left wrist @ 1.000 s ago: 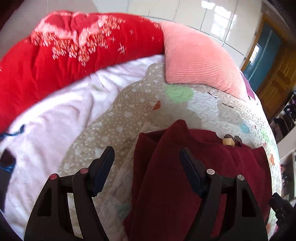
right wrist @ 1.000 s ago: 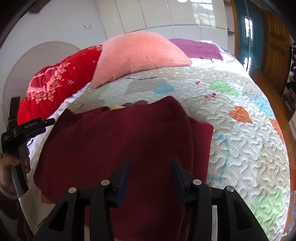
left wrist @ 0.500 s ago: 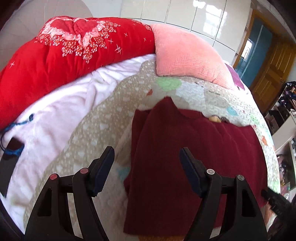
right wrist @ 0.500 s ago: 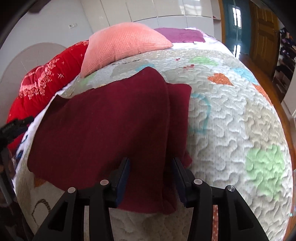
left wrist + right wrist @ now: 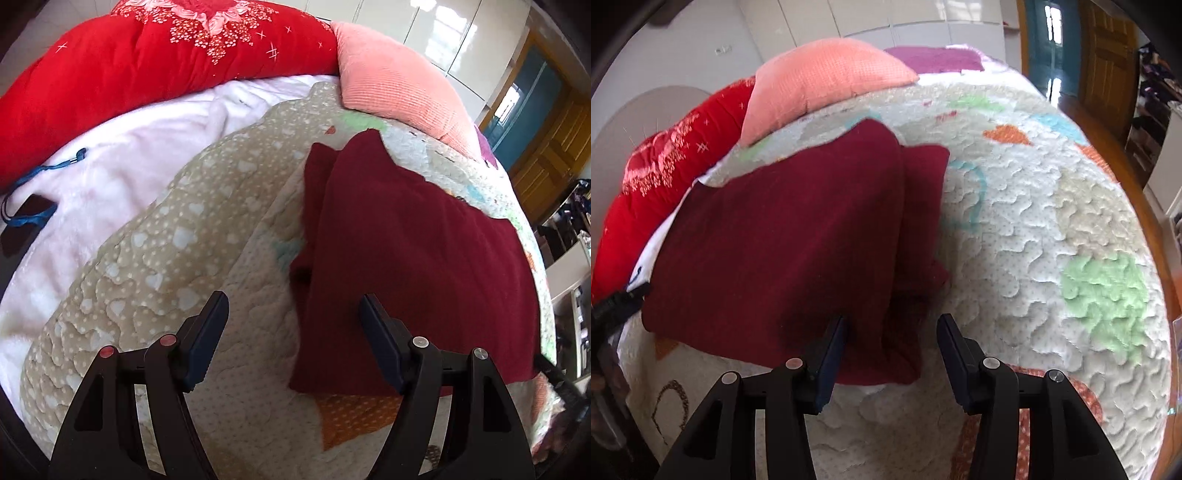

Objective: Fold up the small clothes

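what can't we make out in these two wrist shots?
- Maroon garment: what type it is; folded over, collar and sleeves hidden in both views.
- Its near hem, left wrist view: partly behind the left gripper.
- Dark object on the white blanket: cut off at the left edge.
- Shelves, right edge: too blurred.

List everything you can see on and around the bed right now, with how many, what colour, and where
dark red garment: one, maroon, folded flat on the quilt, a narrower layer showing along one side
quilt: one, pale with coloured heart patches, covering the bed
pink pillow: one, salmon, at the head of the bed
red blanket: one, red with floral print, bunched beside the pillow
white fleece: one, under the quilt's edge
blue cord: one, on the fleece by a dark item
wooden door: one, brown, across the room
left gripper: open, over the garment's edge
right gripper: open, garment corner between the jaws, which have just been opening
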`<state>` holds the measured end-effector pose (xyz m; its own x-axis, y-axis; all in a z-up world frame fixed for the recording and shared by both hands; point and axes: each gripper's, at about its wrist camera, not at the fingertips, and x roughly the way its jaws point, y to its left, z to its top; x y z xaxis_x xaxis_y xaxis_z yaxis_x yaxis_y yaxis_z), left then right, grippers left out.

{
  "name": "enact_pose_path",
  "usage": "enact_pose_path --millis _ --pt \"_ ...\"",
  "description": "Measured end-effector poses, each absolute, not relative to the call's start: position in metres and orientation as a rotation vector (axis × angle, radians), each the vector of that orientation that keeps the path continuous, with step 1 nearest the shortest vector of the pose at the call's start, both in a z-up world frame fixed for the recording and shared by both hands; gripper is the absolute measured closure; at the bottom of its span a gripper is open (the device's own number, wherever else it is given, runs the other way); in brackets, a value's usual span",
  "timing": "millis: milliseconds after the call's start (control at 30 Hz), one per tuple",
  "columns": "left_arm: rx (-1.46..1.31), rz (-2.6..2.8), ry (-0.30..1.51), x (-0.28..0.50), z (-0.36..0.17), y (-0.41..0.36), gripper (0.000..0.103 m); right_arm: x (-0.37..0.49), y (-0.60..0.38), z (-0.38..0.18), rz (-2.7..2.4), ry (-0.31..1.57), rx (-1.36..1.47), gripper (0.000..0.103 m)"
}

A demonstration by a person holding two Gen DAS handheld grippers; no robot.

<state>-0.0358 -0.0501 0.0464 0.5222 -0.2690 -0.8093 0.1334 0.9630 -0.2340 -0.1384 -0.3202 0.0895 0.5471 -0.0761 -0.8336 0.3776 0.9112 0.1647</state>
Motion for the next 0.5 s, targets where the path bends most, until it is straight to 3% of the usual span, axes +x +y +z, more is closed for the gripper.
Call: enact_pose_path --millis 267,500 --pt "-0.190 -0.255 0.973 -0.028 0.037 -0.052 0.029 -0.122 -0.286 0.131 -0.154 0.864 0.332 0.054" --pt "-0.246 -0.290 0.991 -0.014 0.030 -0.048 0.029 -0.072 -0.252 0.103 -0.112 0.928 0.325 0.054"
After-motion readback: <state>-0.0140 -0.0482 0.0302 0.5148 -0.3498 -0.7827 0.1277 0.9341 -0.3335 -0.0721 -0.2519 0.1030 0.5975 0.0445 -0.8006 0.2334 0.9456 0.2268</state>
